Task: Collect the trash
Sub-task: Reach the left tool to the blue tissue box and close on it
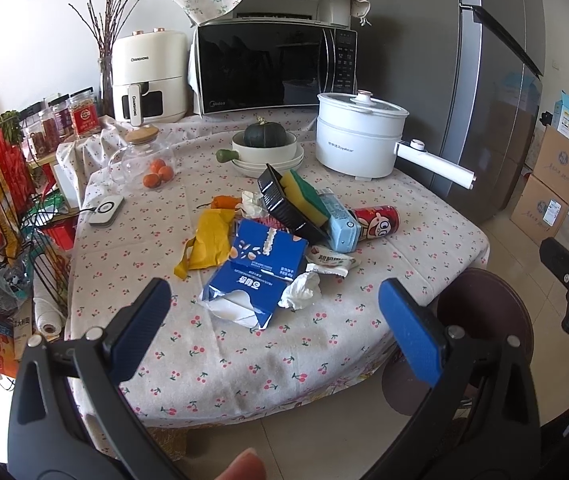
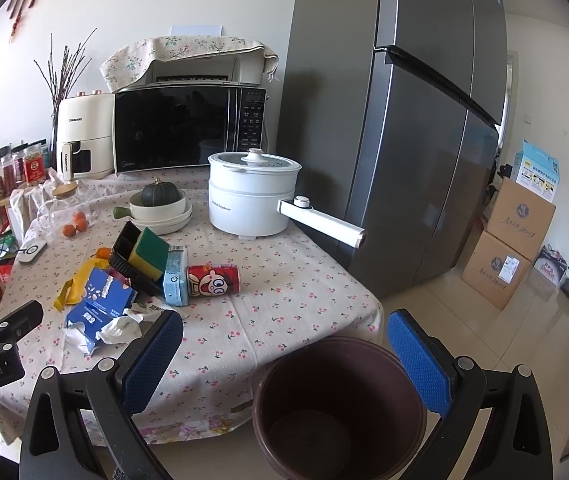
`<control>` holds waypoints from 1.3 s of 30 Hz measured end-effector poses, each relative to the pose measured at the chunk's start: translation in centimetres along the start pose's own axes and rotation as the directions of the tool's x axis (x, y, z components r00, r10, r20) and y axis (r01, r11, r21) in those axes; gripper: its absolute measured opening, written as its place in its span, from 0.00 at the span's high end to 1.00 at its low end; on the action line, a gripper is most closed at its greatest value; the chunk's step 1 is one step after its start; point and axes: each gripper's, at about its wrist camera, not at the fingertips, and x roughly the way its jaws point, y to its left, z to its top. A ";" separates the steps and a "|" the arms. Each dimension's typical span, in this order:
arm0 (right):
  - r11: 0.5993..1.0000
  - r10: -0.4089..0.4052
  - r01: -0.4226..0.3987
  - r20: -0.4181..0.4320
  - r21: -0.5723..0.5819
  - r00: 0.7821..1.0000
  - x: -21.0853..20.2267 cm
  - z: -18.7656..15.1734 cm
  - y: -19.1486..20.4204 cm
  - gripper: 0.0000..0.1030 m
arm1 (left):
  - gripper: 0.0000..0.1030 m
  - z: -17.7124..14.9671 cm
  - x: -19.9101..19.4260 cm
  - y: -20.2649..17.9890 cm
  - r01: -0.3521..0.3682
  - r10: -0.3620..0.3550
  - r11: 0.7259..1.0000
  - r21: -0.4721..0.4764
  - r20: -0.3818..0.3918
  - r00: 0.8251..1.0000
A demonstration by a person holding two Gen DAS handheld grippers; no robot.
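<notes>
Left wrist view: left gripper [image 1: 272, 316] and right gripper [image 2: 284, 356], both wide open and empty, face trash on the table [image 1: 212, 376]; best to pinch the tissue [image 1: 300, 290] first, then carry it to the bin [image 2: 336, 408] below.

Black frames, blue textured jaws

The right hand-held gripper [image 2: 284, 354], jaws wide apart, hangs above an empty brown bin [image 2: 338, 408] beside the cherry-print surface [image 2: 268, 312], where a torn blue tissue box [image 2: 98, 306], crumpled tissue [image 2: 118, 330] and a red can [image 2: 214, 279] lie near a white electric pot [image 2: 252, 196].
</notes>
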 end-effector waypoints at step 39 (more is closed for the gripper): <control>0.954 0.296 -0.270 -0.526 0.127 0.797 19.1 2.5 4.1 0.00 | 0.14 4.3 23.1 3.7 0.227 -0.235 0.971 -0.072 -0.448 0.863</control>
